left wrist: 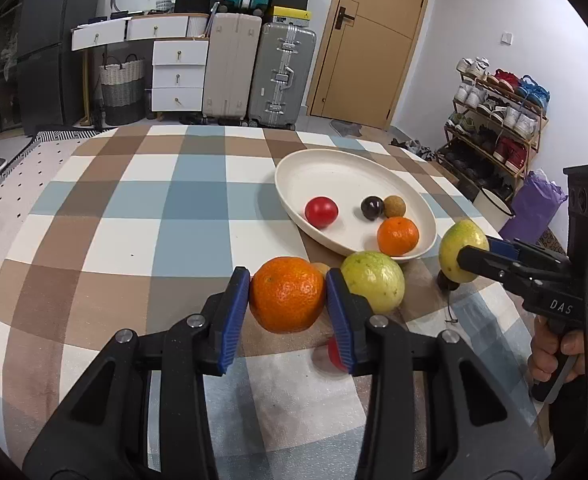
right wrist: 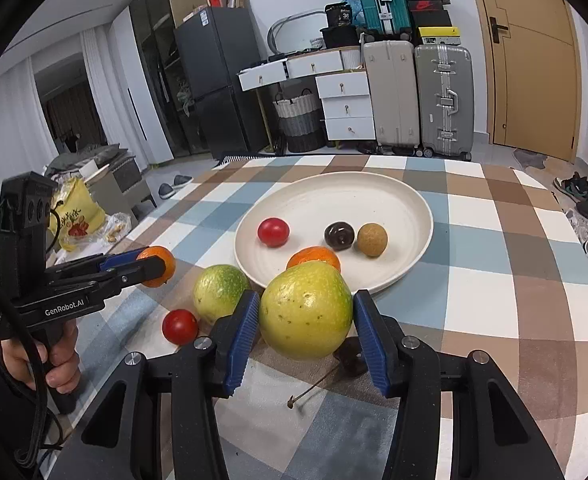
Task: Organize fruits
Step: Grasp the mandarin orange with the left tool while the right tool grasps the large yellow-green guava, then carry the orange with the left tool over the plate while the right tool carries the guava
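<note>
My left gripper is shut on an orange and holds it just above the checked tablecloth. My right gripper is shut on a large yellow-green fruit, also lifted. Each gripper shows in the other's view: the right gripper at the right edge, the left gripper at the left. A white plate behind them holds a red tomato, a dark round fruit, a brown longan and a small orange. On the cloth lie a green fruit and a red tomato.
A small dark fruit with a long stem lies on the cloth under the right gripper. A person's hand grips each handle. Suitcases, drawers and a door stand beyond the table; a shoe rack is at the right.
</note>
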Tool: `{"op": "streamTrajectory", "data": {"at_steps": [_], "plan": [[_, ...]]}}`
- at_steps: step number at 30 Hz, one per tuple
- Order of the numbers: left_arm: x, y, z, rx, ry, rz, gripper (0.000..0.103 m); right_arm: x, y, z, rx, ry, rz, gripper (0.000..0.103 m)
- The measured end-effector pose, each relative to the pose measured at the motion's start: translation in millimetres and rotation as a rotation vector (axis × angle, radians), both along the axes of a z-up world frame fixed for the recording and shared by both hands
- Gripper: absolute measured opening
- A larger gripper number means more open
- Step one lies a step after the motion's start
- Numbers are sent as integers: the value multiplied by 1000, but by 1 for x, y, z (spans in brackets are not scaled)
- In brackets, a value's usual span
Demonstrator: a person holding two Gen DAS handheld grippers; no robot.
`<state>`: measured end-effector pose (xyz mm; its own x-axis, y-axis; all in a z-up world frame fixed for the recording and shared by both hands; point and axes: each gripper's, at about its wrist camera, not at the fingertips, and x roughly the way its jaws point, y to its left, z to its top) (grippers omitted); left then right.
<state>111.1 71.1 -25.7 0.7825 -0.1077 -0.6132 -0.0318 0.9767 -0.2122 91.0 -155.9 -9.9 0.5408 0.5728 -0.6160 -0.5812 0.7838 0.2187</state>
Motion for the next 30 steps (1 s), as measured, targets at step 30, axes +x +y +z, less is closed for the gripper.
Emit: {"op": "streamTrajectory", "data": {"at_steps": [30], "plan": [[9, -28, 107, 62, -139, -44, 36, 18, -35, 89, 126, -97, -84, 49]]}}
